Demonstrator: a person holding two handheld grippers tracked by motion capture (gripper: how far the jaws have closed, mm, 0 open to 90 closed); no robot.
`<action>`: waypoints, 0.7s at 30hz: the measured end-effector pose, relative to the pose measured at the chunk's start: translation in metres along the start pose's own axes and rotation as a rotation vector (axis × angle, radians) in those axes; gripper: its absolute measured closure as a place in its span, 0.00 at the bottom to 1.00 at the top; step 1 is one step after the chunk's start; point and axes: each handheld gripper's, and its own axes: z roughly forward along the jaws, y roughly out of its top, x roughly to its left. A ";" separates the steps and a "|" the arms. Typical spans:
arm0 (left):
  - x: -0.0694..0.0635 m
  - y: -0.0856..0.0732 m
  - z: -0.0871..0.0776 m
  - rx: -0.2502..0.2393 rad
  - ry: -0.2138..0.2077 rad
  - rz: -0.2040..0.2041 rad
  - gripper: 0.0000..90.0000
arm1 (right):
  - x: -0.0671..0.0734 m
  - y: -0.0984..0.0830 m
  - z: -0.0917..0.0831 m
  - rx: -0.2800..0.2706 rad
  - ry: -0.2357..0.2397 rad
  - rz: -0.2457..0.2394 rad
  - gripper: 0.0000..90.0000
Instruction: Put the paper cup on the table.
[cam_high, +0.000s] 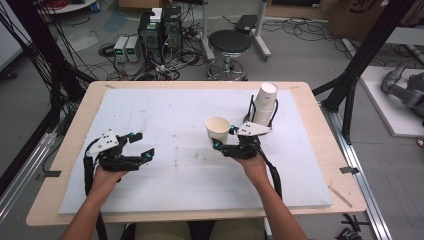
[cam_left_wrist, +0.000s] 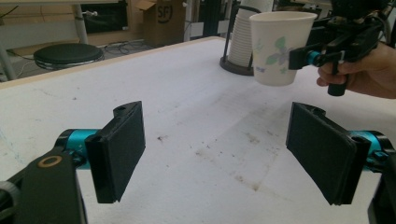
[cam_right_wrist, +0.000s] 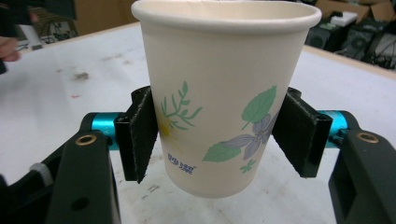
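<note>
A white paper cup (cam_right_wrist: 219, 102) printed with leaves and flowers hangs upright above the white mat, and my right gripper (cam_right_wrist: 219, 140) is shut on its lower half. The same cup (cam_high: 217, 129) sits just left of the right gripper (cam_high: 225, 139) near the mat's middle in the high view, and the cup (cam_left_wrist: 279, 46) appears at the upper right of the left gripper view. A stack of paper cups (cam_high: 264, 102) stands in a black holder behind the right hand. My left gripper (cam_high: 141, 143) hovers open at the left, jaws wide with nothing between them (cam_left_wrist: 224, 158).
The white mat (cam_high: 175, 165) covers a wooden table (cam_high: 320, 165) and carries faint stains. A black stool (cam_high: 229, 42), computer boxes and cables lie on the floor beyond the far edge. A metal frame runs along the right side.
</note>
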 end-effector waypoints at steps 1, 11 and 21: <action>0.000 0.000 0.000 0.001 0.000 0.000 0.22 | 0.000 -0.001 0.004 0.008 -0.005 0.003 0.39; -0.001 -0.002 0.000 0.010 -0.001 -0.004 0.22 | 0.000 -0.012 0.024 0.130 -0.026 0.014 0.39; -0.001 -0.003 0.001 0.021 -0.006 -0.007 0.22 | 0.002 -0.015 0.025 0.225 -0.009 -0.026 0.39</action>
